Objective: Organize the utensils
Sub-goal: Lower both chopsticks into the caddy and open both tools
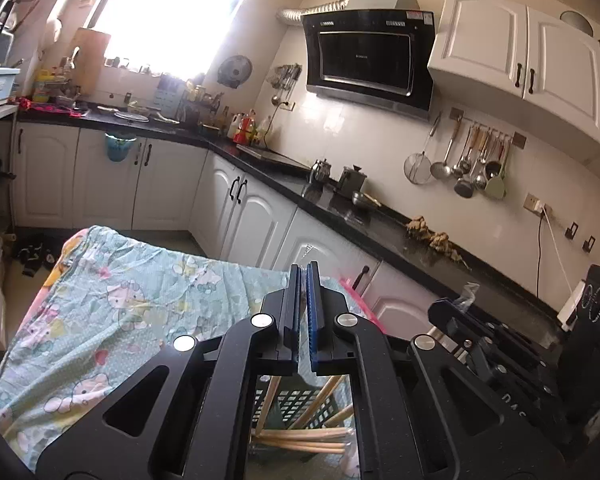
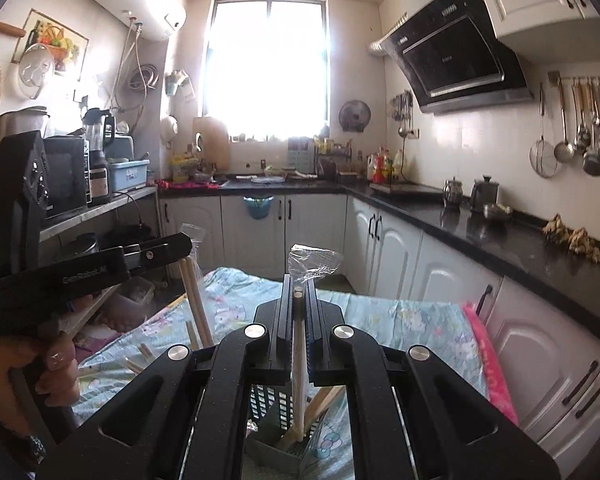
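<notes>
Jaws on the right gripper (image 2: 299,280) are pinched onto a single wrapped chopstick (image 2: 299,344), its clear plastic wrapper (image 2: 314,260) poking up past the fingertips; jaws on the left gripper (image 1: 303,276) look pressed nearly together, and the right wrist view suggests they pinch a plastic sleeve with two chopsticks (image 2: 196,300) hanging from it, though the contact itself is hard to make out.

Held chopstick runs lengthwise along the right gripper's fingers, roughly upright, its lower end down among the sticks in a dark slotted utensil basket (image 2: 276,404) standing on a table covered by a pale blue cartoon-print cloth (image 1: 120,280).

Several chopsticks (image 1: 304,436) already lean inside that basket, crossed at varied angles; a few loose sticks (image 2: 144,354) lie flat on the cloth to the left, apart from the basket.

Judged from this, the sorting is partly done; the held stick looks close to release into the basket; the hanging pair and the loose sticks are not yet stowed.
</notes>
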A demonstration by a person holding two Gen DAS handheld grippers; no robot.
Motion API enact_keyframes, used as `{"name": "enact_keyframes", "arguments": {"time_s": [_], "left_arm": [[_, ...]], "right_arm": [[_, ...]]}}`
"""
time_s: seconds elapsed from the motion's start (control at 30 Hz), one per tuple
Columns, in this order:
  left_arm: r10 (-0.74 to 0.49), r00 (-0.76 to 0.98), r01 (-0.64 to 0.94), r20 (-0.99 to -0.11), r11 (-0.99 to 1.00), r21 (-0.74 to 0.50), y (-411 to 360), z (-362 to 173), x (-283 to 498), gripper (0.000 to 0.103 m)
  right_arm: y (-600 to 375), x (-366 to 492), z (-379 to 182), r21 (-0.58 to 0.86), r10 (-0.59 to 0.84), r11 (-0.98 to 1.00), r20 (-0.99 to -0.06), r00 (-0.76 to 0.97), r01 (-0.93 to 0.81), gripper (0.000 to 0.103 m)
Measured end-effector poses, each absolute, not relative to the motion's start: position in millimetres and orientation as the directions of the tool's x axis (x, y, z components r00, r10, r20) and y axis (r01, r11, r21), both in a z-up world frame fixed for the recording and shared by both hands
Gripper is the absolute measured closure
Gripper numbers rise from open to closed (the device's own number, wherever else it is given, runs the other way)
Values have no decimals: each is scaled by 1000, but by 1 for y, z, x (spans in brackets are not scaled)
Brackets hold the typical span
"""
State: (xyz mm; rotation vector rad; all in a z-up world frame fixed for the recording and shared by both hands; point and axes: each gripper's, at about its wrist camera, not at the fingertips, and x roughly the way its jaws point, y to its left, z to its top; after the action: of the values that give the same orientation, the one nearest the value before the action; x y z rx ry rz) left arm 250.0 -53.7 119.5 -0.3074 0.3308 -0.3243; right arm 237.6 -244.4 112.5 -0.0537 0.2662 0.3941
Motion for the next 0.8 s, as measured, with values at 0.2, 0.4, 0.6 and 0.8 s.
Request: {"name": "enact_keyframes", "arguments": {"time_s": [0.2,0.4,0.6,0.8], "left_arm": [[-367,880,264,-301,905,-333,-58,102,256,102],[-374,856,257,-356,906,-336,-56,90,258,85],[-382,856,264,-348,902,-341,-47,95,244,61],[-386,865,271,-321,897,-349,-33,108,221,35]], "right_arm": [[-239,246,97,23,366,926,-294,883,-376,98],[-239,245,89,29,350,933,-316,882,-359,85],[-247,236,90,56,346,936,-324,881,-347,69],[-254,218,93,84,353,935,-336,873,-345,52]]}}
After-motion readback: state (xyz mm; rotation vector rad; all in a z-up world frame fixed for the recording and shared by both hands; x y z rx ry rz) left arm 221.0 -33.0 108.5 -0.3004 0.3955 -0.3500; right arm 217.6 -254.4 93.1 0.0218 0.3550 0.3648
